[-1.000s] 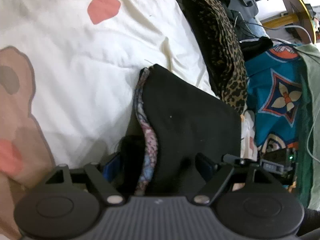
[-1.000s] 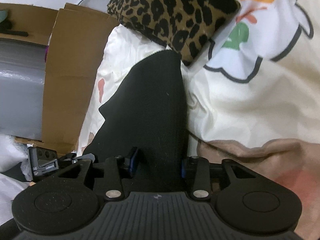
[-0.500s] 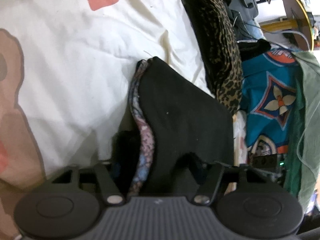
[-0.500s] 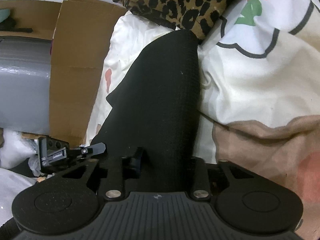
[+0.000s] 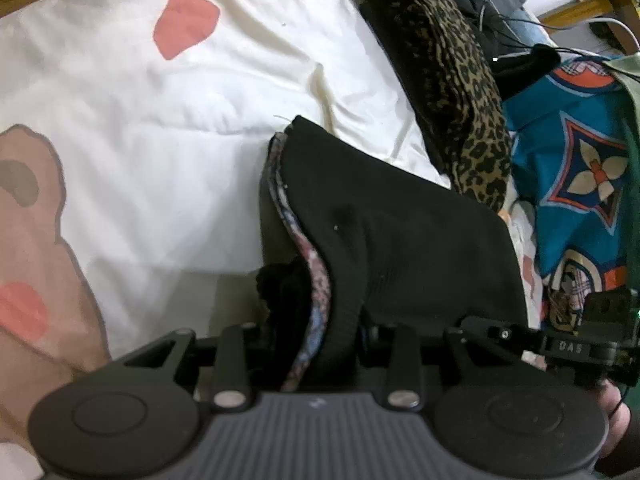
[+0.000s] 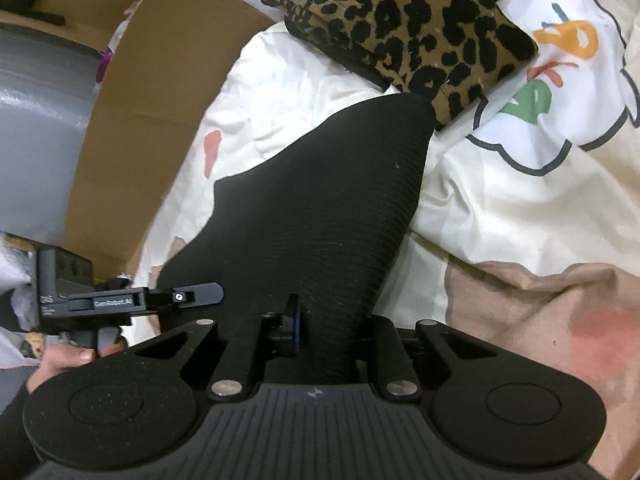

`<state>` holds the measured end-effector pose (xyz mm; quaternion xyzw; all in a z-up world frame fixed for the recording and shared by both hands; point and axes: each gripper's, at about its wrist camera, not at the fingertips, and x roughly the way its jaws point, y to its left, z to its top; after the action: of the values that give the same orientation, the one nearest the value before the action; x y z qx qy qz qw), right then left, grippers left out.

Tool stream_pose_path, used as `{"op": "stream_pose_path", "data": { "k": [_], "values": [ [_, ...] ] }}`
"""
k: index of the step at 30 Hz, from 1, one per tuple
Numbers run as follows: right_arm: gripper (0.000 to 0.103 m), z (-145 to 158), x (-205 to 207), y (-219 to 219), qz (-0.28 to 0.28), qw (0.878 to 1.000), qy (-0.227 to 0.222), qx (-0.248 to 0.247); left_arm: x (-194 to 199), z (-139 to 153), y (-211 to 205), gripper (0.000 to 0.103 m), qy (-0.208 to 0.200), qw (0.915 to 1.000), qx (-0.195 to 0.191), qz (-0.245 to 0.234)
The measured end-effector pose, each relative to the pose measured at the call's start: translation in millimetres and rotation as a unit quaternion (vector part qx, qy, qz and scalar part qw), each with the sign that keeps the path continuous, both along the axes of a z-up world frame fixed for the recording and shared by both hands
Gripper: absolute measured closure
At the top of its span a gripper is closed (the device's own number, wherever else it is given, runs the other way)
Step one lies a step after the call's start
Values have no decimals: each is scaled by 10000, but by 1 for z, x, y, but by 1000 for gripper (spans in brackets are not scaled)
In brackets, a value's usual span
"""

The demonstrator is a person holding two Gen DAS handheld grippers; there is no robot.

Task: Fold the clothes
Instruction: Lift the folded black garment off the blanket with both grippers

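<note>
A black ribbed garment [image 5: 404, 240] with a floral patterned lining along its left edge [image 5: 316, 276] lies folded on a cream printed bedsheet [image 5: 160, 128]. My left gripper [image 5: 316, 336] is shut on its near edge, the cloth bunched between the fingers. In the right wrist view the same black garment [image 6: 332, 208] runs up from my right gripper [image 6: 328, 332], which is shut on its near end. The left gripper also shows at the left of the right wrist view [image 6: 132, 300].
A folded leopard-print garment [image 5: 452, 80] [image 6: 400, 28] lies just beyond the black one. A blue patterned cloth [image 5: 576, 152] and cables lie at the right. Cardboard [image 6: 132, 120] and a grey surface [image 6: 36, 120] border the bed's left side.
Both grippers, still holding the black garment, have shifted slightly; the left gripper's fingers have closed tighter on the cloth, and the leopard-print pile sits closer in the right view.
</note>
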<state>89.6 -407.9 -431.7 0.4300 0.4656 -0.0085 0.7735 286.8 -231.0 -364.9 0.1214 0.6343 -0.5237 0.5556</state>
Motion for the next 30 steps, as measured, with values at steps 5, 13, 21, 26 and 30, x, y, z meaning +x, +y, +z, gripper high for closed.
{"op": "stream_pose_path", "data": {
  "k": [5, 13, 21, 26, 30],
  "values": [
    [90, -9, 9, 6, 19, 9993, 291, -253, -8, 4, 1, 67, -269, 9996, 34, 109],
    [91, -4, 18, 15, 143, 9973, 421, -577, -19, 22, 4, 69, -535, 9978, 103, 390],
    [91, 35, 25, 29, 428, 9949, 276, -865, -35, 66, 30, 70, -888, 9909, 139, 1001],
    [92, 72, 27, 38, 659, 9931, 77, -970, -46, 100, 54, 70, -992, 9844, 60, 1452],
    [92, 105, 28, 47, 891, 9900, -83, -1090, -54, 129, 70, 70, -1063, 9781, 77, 1785]
  ]
}}
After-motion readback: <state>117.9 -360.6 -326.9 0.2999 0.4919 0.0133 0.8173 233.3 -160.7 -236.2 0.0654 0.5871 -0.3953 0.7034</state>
